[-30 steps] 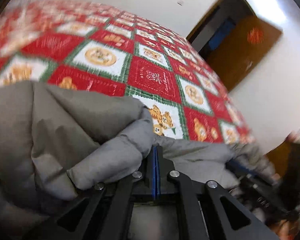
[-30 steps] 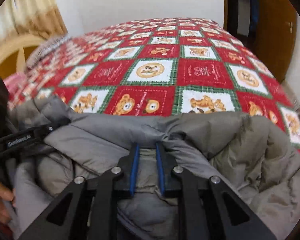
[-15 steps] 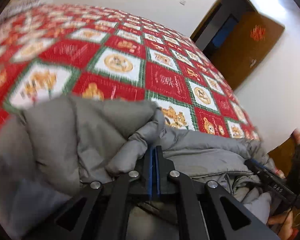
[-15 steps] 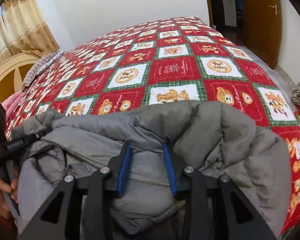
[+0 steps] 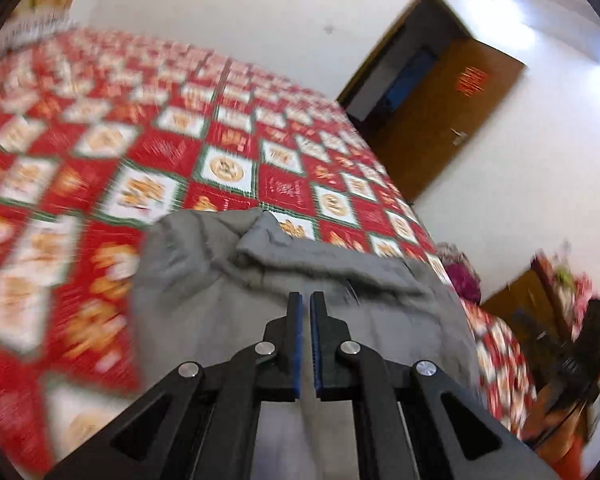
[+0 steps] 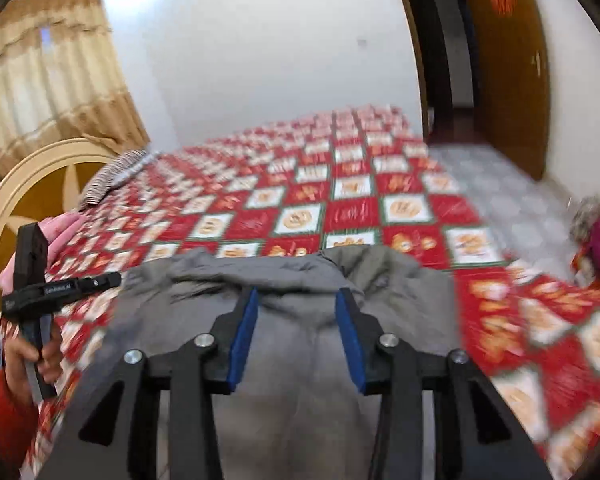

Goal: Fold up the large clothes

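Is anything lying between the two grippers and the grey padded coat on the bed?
Nothing visible. The grey coat lies directly beyond the right gripper, whose jaws are opening with nothing clamped, and beyond the left gripper, nearly shut on nothing.

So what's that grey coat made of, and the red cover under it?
The grey coat looks like a padded, quilted jacket with a matte synthetic shell; it puffs up in soft, rounded folds. The red cover looks like thin printed cloth, probably cotton, with a checked patchwork print. It lies flat, though blur hides the weave.
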`<state>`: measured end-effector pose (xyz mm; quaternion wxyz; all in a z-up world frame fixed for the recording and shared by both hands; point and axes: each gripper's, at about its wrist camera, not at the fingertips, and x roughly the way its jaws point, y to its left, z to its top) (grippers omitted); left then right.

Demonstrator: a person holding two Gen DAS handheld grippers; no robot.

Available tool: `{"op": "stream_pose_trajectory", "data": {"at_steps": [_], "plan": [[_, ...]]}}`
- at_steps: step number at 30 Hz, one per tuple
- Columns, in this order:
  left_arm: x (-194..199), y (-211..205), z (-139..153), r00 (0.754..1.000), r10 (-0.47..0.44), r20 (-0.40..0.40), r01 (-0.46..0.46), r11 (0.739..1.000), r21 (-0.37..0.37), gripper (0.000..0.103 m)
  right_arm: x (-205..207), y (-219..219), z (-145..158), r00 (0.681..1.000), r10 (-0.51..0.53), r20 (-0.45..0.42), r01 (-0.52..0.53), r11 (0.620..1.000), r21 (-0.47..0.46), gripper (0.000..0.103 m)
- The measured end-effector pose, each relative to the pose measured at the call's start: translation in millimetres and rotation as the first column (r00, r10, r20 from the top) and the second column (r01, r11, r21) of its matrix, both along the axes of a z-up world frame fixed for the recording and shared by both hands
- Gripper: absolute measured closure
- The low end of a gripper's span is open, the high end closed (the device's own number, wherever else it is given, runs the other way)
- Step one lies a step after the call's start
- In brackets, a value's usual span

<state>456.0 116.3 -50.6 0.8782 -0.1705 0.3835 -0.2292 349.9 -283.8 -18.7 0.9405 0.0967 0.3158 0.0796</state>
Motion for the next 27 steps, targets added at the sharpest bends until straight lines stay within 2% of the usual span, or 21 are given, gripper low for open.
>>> {"op": "stream_pose_trajectory", "data": {"at_steps": [1,2,3,4,6,8,11,14,17,19,21,24,27], "plan": [[-24,5,12,0.999,-0.023,0.022,0.023,1.000,0.010,0.098,-25,3,13,1.000,0.007,0.017,-0.007,1.000,-0.001,0.050],[-52,11,22,0.998,-0.053,0.044,0.053,0.999,0.014,0.096,-60,4,28,0.999,0.019,0.040,-0.019,1.000,0.001,0.042],[-74,17,28,0.996,-0.072,0.058,0.071,0.997,0.020,0.082,-82,7,37,0.998,0.025,0.055,-0.024,1.000,-0.007,0.034],[-92,21,31,0.994,-0.082,0.070,0.080,0.996,0.032,0.047,-104,8,45,0.997,0.026,0.068,-0.024,0.999,-0.025,0.031],[-141,36,37,0.991,-0.047,0.122,0.039,0.997,0.074,0.005,-156,12,57,0.996,0.016,0.086,-0.009,0.997,-0.083,0.029],[-188,49,37,0.985,-0.008,0.174,-0.009,0.995,0.095,0.005,-195,16,62,0.998,0.003,0.068,0.005,0.994,-0.113,0.029],[-231,63,29,0.990,0.019,0.137,-0.035,0.993,0.113,0.005,-250,16,65,1.000,-0.023,0.021,0.025,0.996,-0.082,0.029],[-270,82,26,0.992,0.046,0.119,-0.055,0.996,0.073,0.005,-286,21,82,0.999,-0.024,0.045,0.027,0.998,-0.065,0.029],[-289,91,31,0.993,0.028,0.116,-0.033,0.999,0.043,0.005,-304,27,97,0.997,-0.036,0.065,0.043,0.994,-0.104,0.028],[-299,91,35,0.990,0.008,0.142,-0.013,0.999,0.033,0.005,-309,34,93,0.998,-0.024,0.062,0.032,0.992,-0.119,0.023],[-311,89,35,0.986,-0.028,0.165,0.022,0.999,0.036,0.005,-304,43,72,0.999,-0.012,0.031,0.016,0.991,-0.129,0.019],[-327,82,23,0.984,-0.069,0.165,0.057,0.995,0.080,0.005,-287,63,18,0.997,-0.035,-0.062,0.024,0.987,-0.162,0.019],[-343,72,3,0.980,-0.135,0.144,0.109,0.978,0.178,0.005,-265,82,-36,0.988,-0.047,-0.144,0.015,0.976,-0.218,0.019]]}}
